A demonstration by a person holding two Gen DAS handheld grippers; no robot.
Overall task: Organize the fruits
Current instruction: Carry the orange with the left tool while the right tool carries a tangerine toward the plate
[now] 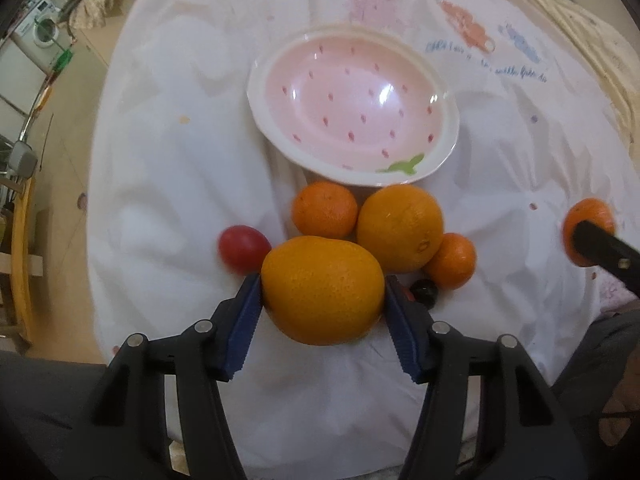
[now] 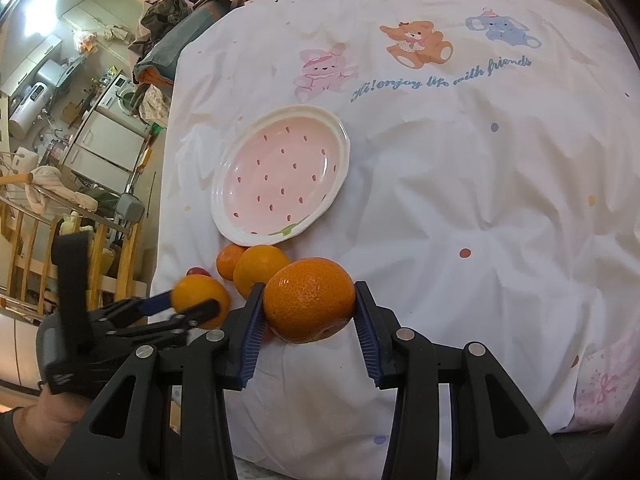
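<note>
Orange (image 1: 322,290), long axis crosswise, is pinched by the left gripper (image 1: 323,300); right gripper (image 2: 309,307) clamps a tangerine (image 2: 310,304).

Each gripper, the left gripper (image 1: 322,292) and the right gripper (image 2: 309,308), is built of matte black linked arms joined by round silver pins. Ribbed blue pads (image 1: 245,322) are fitted inside the fingers. A black strap (image 2: 72,280) is seen on the left handle.

A: What colour is the plate (image 1: 352,104)?
B: Pink with dark red seed marks, a cream rim, one green leaf.
A: The sheet (image 2: 460,184)?
B: White, with pastel bears and blue lettering.
A: Gripper pads (image 1: 242,320)?
B: Blue.
</note>
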